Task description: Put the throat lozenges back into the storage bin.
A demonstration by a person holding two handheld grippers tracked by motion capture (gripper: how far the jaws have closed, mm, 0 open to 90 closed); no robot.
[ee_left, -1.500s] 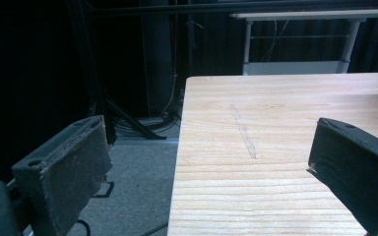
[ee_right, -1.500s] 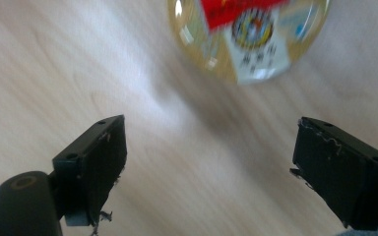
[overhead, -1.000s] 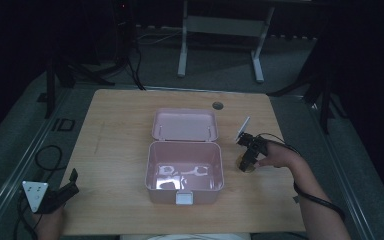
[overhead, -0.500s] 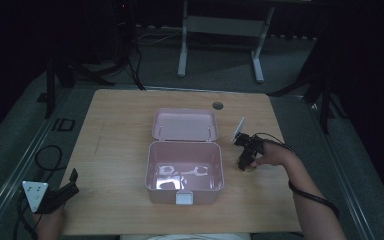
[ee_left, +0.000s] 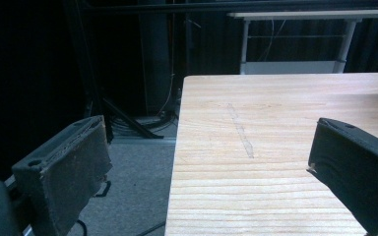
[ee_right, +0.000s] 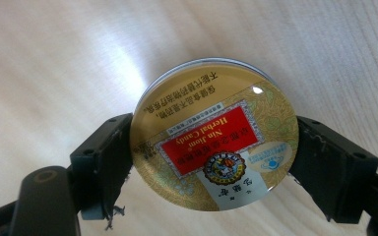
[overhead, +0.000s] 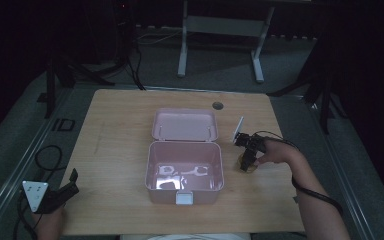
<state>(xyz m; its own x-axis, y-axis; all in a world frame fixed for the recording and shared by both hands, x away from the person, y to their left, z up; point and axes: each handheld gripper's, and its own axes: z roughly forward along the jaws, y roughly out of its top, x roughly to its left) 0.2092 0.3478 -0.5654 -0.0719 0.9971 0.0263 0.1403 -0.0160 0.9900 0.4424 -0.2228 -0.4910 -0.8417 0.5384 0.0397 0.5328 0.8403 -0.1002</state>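
A round gold candy tin [ee_right: 214, 140] with a red label sits between the jaws of my right gripper [ee_right: 211, 157], which is shut on its sides. From above, the right gripper [overhead: 246, 159] points down at the tin [overhead: 247, 166] just right of the open pink box [overhead: 184, 187]. The box's lid [overhead: 184, 125] lies back flat. Pale shapes lie on the box floor. My left gripper [overhead: 62, 192] stays at the table's front left corner, open, and its jaws [ee_left: 211, 177] hold nothing.
The wooden table [overhead: 115, 130] has bare room left of the box. A round cable hole [overhead: 217, 105] sits at the back edge. Beyond the table stands a metal frame [overhead: 220, 30]. The table's left edge [ee_left: 177, 147] drops to grey floor.
The right gripper with the tin has shifted slightly toward the box and lower onto the table. The left gripper has not moved.
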